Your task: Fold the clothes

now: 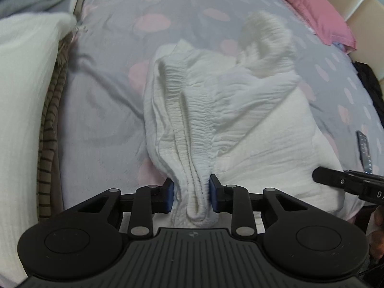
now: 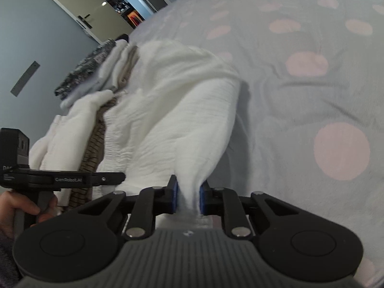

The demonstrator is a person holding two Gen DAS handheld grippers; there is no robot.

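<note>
The bed [image 1: 108, 110], grey with pink dots, fills both views. A white garment [image 1: 240, 120] lies crumpled at centre frame. The left gripper [image 1: 191, 193] has its jaws clamped on the gathered elastic waistband [image 1: 192, 129], the right gripper [image 2: 188, 198] on a plain edge, probably to spread it flat for folding.

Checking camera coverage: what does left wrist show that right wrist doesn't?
Left wrist only: the garment's ribbed elastic waistband, a pink pillow, a dark remote-like object, and the left gripper shut on the waistband.
Right wrist only: a door and wall, and the right gripper shut on plain fabric.
Both: the white garment, spotted bedsheet, and the folded stack.
</note>
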